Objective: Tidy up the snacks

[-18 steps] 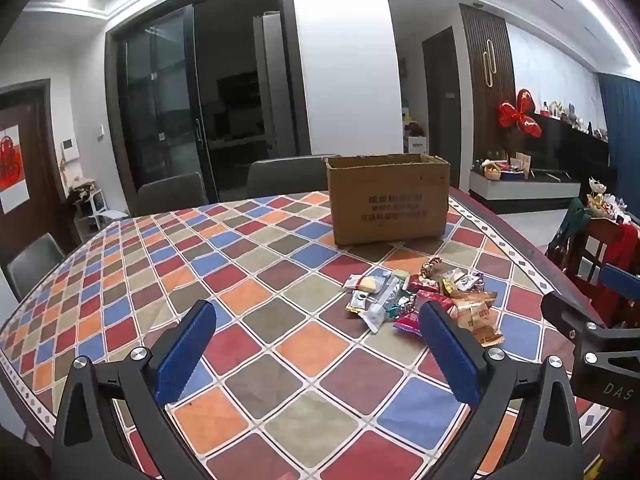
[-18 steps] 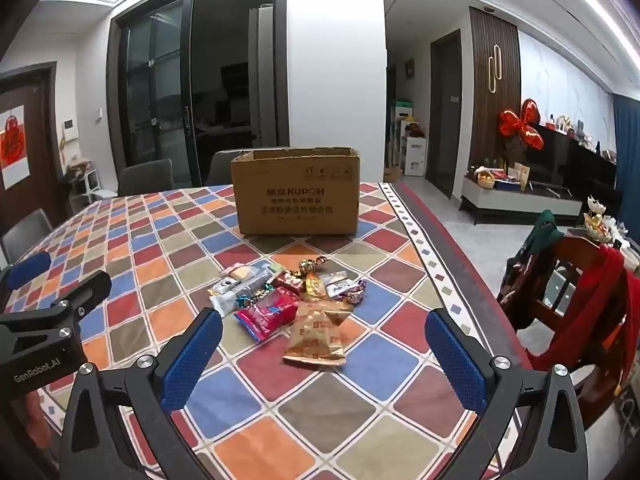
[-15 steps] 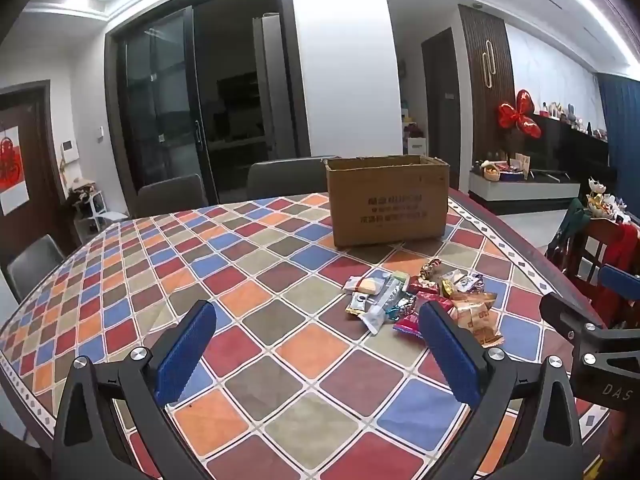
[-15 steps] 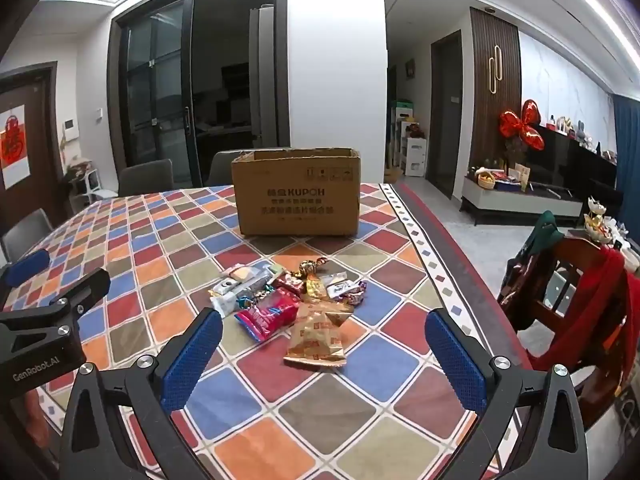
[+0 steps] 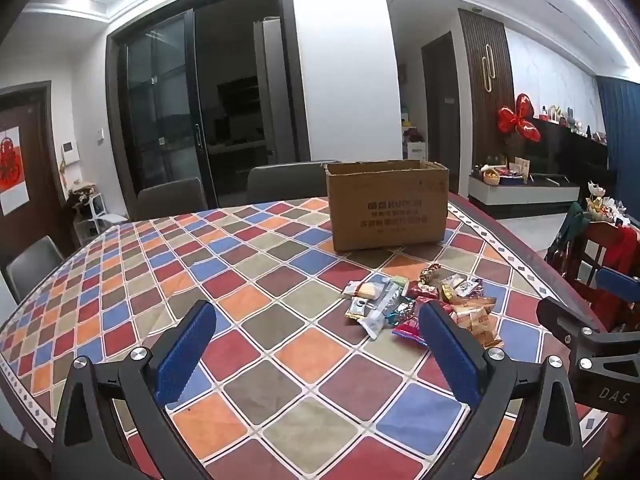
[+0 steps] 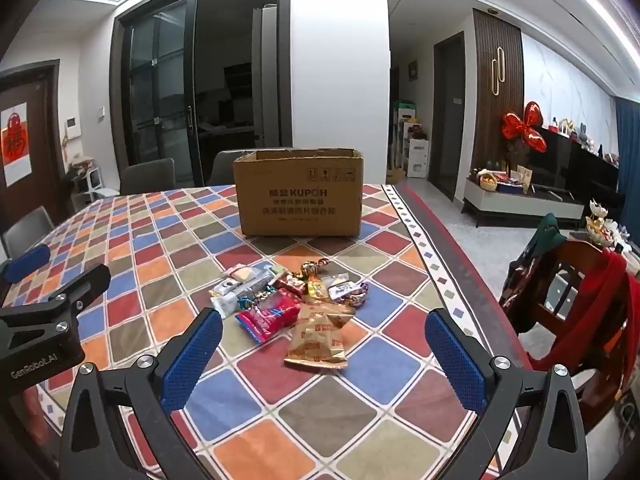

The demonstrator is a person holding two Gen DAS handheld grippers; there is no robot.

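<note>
A pile of small wrapped snacks [image 6: 294, 294] lies on the checkered tablecloth [image 6: 140, 264], with a gold packet [image 6: 318, 338] and a red packet [image 6: 268, 314] nearest me. The pile also shows in the left wrist view [image 5: 420, 304]. An open cardboard box [image 6: 299, 198] stands upright behind the pile; it shows in the left wrist view too [image 5: 386, 204]. My right gripper [image 6: 320, 356] is open and empty, just short of the gold packet. My left gripper [image 5: 316, 350] is open and empty, to the left of the pile.
The round table's edge [image 6: 452, 248] curves along the right. A wooden chair with red cloth [image 6: 592, 300] stands at the right. Grey chairs [image 5: 286, 180] stand behind the table. The left gripper's body shows at the left of the right wrist view [image 6: 48, 320].
</note>
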